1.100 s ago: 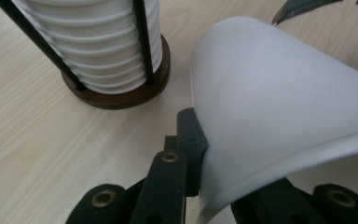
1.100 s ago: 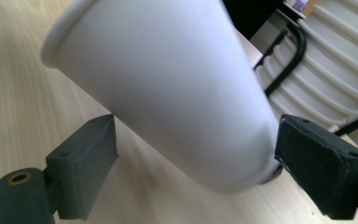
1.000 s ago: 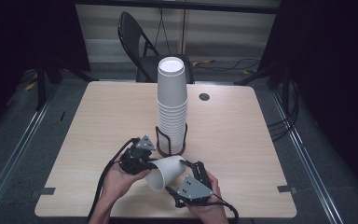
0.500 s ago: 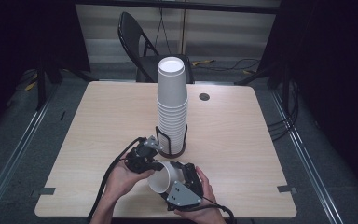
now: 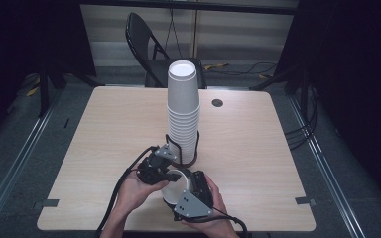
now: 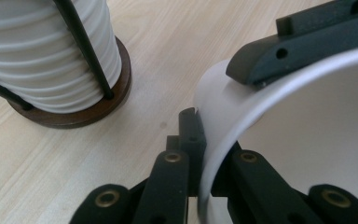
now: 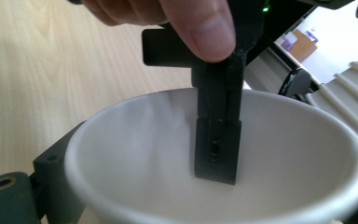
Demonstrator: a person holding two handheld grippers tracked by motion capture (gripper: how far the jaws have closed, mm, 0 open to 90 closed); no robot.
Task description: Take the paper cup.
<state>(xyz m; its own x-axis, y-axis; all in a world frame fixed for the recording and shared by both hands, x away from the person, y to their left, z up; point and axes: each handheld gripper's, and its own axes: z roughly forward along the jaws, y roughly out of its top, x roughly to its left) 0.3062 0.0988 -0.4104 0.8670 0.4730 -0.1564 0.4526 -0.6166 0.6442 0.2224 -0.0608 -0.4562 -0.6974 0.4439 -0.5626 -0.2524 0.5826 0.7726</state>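
So there's a person at a light wood table (image 5: 258,148) with a two-jaw gripper in each hand, and both are on the same single white paper cup (image 5: 171,186), near the front edge of the table, just in front of the cup stack. The left gripper (image 5: 164,171) has its jaws pinched together on the cup's rim, one jaw inside the cup and one outside, with the thin paper wall squeezed between them; you can see that really clearly in the left gripper view, where the rim (image 6: 223,154) runs right down between the two black jaws. From the right gripper view the same thing shows from the other side: the left gripper's jaw hangs down inside the cup (image 7: 168,140), with a fingertip (image 7: 200,28) of the person's hand resting on the gripper above it. The right gripper (image 5: 191,191) straddles the cup's body from the outside, jaws wide on either side of it, and from what I can see it's clamped on the cup, with one jaw lying flat against the cup wall in the left gripper view. Right behind all this stands a tall stack of white cups (image 5: 183,114) in a black wire holder with a dark round wooden base (image 6: 74,112), close to the held cup but not touching it. A black folding chair (image 5: 149,49) sits past the far side of the table.
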